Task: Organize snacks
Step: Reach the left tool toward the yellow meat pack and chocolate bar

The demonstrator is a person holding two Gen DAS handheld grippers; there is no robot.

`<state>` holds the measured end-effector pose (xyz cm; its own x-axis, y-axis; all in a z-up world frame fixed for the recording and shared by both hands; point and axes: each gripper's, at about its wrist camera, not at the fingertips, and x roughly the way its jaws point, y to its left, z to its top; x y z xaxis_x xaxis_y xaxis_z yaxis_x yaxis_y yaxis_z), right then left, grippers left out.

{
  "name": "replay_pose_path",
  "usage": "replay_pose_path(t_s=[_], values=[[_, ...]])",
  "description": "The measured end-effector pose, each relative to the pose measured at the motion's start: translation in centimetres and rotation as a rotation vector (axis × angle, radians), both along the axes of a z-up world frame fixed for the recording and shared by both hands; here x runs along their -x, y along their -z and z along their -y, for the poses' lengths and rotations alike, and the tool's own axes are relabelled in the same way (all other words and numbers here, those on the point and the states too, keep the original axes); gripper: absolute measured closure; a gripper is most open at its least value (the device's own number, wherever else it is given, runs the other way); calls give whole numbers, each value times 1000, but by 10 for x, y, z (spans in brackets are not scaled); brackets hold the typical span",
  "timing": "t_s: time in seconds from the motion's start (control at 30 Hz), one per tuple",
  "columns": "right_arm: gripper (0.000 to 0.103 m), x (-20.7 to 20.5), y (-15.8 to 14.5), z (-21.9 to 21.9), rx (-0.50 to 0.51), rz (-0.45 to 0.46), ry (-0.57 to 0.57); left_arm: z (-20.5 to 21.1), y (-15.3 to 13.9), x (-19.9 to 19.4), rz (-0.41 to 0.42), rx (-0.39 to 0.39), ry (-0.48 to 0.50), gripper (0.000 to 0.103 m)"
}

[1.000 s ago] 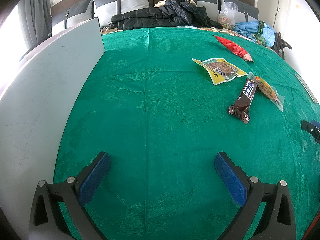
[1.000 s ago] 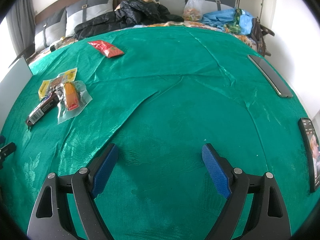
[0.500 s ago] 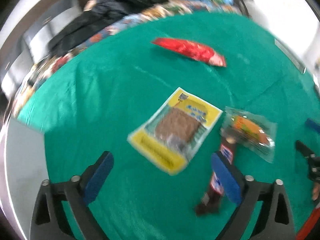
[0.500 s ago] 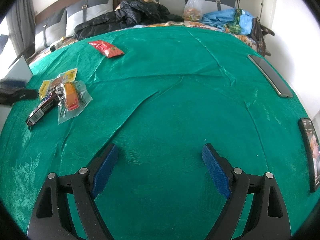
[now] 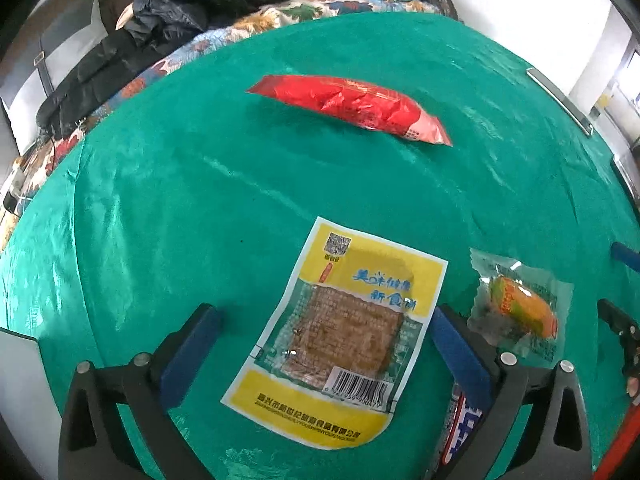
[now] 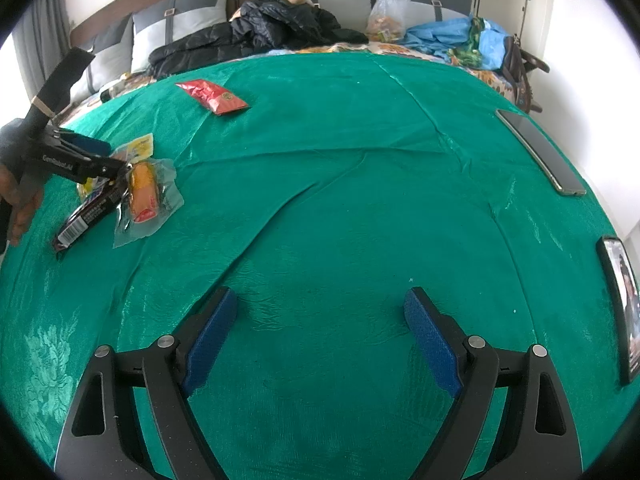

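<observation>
A yellow snack packet [image 5: 340,336] lies flat on the green cloth between the wide fingers of my left gripper [image 5: 322,344]. Its jaws are opening and the pads do not touch the packet. Behind the right finger [image 5: 456,348] a dark chocolate bar [image 5: 460,428] is partly hidden. To the right lies a clear pouch with an orange snack [image 5: 520,312], and farther back a red packet [image 5: 352,106]. My right gripper [image 6: 320,332] hangs open over bare cloth, far right of the snack cluster [image 6: 146,194]. The left gripper [image 6: 116,172] shows there above the bar [image 6: 84,216].
A white board [image 5: 20,380] stands at the left edge. Two phones [image 6: 540,152] [image 6: 618,308] lie at the right edge of the cloth. A black jacket [image 6: 260,28], a plastic bag [image 6: 388,12] and blue cloth [image 6: 452,36] are piled at the back.
My left gripper has swung right from the bare cloth beside the white board, rolling, and now straddles the yellow packet. It has come into the right wrist view. The right gripper stayed put.
</observation>
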<state>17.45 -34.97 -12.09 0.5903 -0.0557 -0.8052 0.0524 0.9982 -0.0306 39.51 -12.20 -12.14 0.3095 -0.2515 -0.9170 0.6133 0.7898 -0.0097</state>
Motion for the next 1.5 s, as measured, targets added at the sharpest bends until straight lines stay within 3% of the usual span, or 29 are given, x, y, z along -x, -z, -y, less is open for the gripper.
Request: replay_pose_path(t_s=[0.07, 0.1, 0.13, 0.17, 0.3, 0.37, 0.43, 0.5, 0.6, 0.7, 0.87, 1.0, 1.17, 1.33, 1.5], values=[[13, 0, 0, 0, 0, 0, 0, -2, 0, -2, -16, -11, -5, 1], [13, 0, 0, 0, -1, 0, 1, -2, -2, 1, -12, -6, -7, 9], [13, 0, 0, 0, -1, 0, 1, -4, -5, 7, 1, 6, 3, 28], [13, 0, 0, 0, -1, 0, 1, -5, -8, 15, 18, 7, 7, 34], [13, 0, 0, 0, -1, 0, 1, -19, -11, 41, 48, -13, -25, 38], [13, 0, 0, 0, -1, 0, 1, -31, -17, 55, 78, 9, -96, 47], [13, 0, 0, 0, -1, 0, 1, -59, -23, 73, 75, 46, -250, 56], [13, 0, 0, 0, -1, 0, 1, -90, -24, 98, 59, 82, -388, 56], [13, 0, 0, 0, -1, 0, 1, -112, -23, 133, 79, 44, -467, 56], [13, 0, 0, 0, -1, 0, 1, -124, -20, 165, 82, 43, -485, 54], [13, 0, 0, 0, -1, 0, 1, -117, -7, 167, 57, -22, -428, 21], [13, 0, 0, 0, -1, 0, 1, -129, -1, 150, 30, 41, -422, 2], [13, 0, 0, 0, 0, 0, 1, -130, 3, 142, 65, 35, -377, 0], [12, 0, 0, 0, -1, 0, 2, -135, 1, 161, 61, 29, -418, 0], [12, 0, 0, 0, -1, -1, 2, -142, 3, 178, 144, 70, -449, 0]])
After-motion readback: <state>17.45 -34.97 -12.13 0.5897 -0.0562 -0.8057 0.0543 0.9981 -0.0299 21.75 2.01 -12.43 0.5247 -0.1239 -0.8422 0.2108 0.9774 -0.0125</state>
